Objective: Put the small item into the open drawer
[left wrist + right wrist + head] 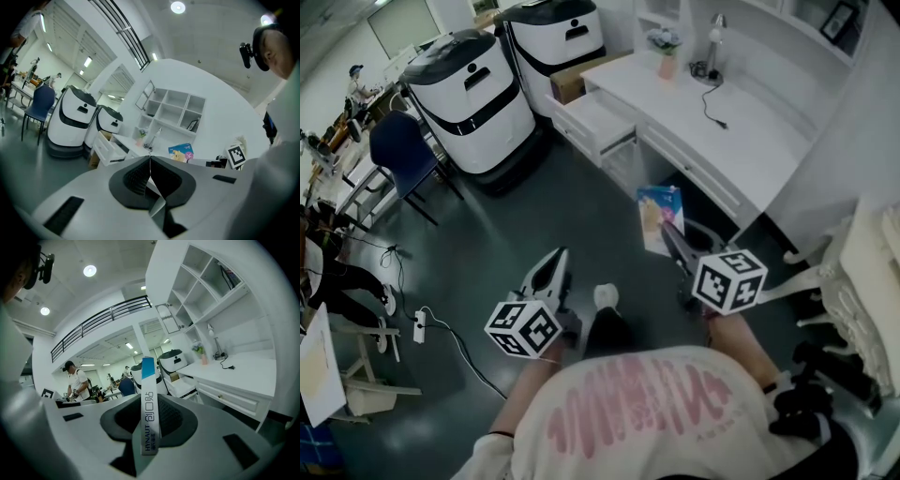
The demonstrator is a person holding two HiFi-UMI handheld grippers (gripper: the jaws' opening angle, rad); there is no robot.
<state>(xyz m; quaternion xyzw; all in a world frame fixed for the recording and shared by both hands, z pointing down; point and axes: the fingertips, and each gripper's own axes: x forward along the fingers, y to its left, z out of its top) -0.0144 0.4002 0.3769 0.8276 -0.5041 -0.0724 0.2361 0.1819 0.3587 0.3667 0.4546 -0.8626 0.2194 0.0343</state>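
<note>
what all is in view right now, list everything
bandage box: one, blue and white, between the right gripper's jaws
desk: one, white, ahead by the wall
open drawer: one, white, desk's left end
rounded machines: two, white and black, left of the desk
chair: one, blue, left of the machines
lamp: one, silver, back of the desk
potted plant: one, pink pot, beside the lamp
power strip: one, white, floor at left
left gripper: one, grey, jaws together, empty
right gripper: one, grey, shut on the bandage box
</note>
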